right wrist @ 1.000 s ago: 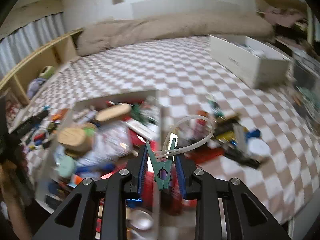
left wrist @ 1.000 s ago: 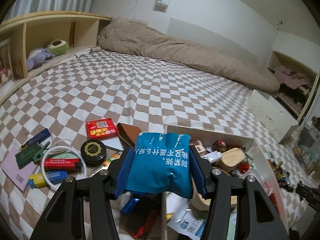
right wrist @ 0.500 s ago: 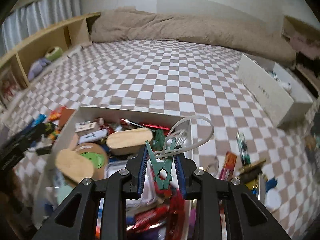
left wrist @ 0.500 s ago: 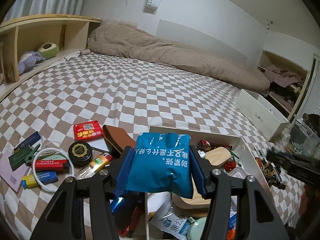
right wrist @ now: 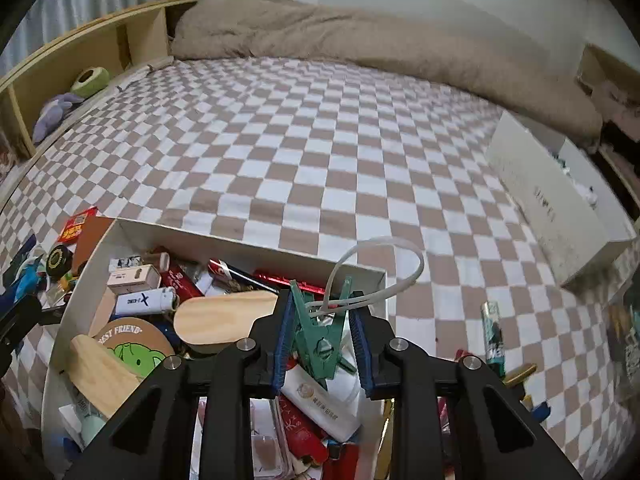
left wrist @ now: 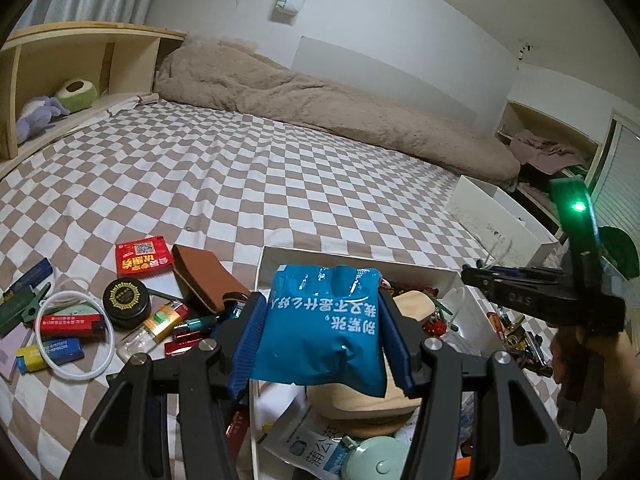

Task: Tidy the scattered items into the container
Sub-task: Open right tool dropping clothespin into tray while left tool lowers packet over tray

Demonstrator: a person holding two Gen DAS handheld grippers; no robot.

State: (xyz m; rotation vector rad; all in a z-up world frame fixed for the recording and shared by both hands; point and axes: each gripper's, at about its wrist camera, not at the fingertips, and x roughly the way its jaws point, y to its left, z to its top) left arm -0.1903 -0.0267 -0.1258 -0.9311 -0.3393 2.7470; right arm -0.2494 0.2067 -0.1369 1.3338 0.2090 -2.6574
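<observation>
1. The left gripper [left wrist: 320, 332] is pinching a blue packet [left wrist: 322, 330] between its jaws, holding it in the air over the near left part of the white box [left wrist: 356, 254].
2. The right gripper [right wrist: 322, 340] is clamping a green clip [right wrist: 320, 332] between its jaws; the clip is biting a white looped tie [right wrist: 380, 272], and both are hanging above the box's right side, just inside its wall [right wrist: 248, 240].
3. The box is already looking well filled: a wooden oval piece [right wrist: 224, 320], a round "BEST FRIEND" coaster [right wrist: 134, 340], a white lighter [right wrist: 146, 300], red packets and paper sachets are lying piled inside it.
4. Much is lying outside on the checked bedsheet [left wrist: 240, 168]. To the box's left: a red packet [left wrist: 142, 254], a brown wallet [left wrist: 204, 280], a black round tin [left wrist: 126, 300], a white ring of tubing [left wrist: 74, 334], a yellow-and-blue lighter [left wrist: 48, 354], a red lighter [left wrist: 70, 322] and a gold-labelled lighter [left wrist: 160, 320].
5. To the box's right, a green battery [right wrist: 494, 336] and a cluster of small items too blurred to name are also waiting.
6. Judging from this, the task seems roughly halfway: 2 items are poised for release, and at least 8 more are needing collection afterwards.
7. The likely next move is opening both jaws so packet and clip drop inside.
</observation>
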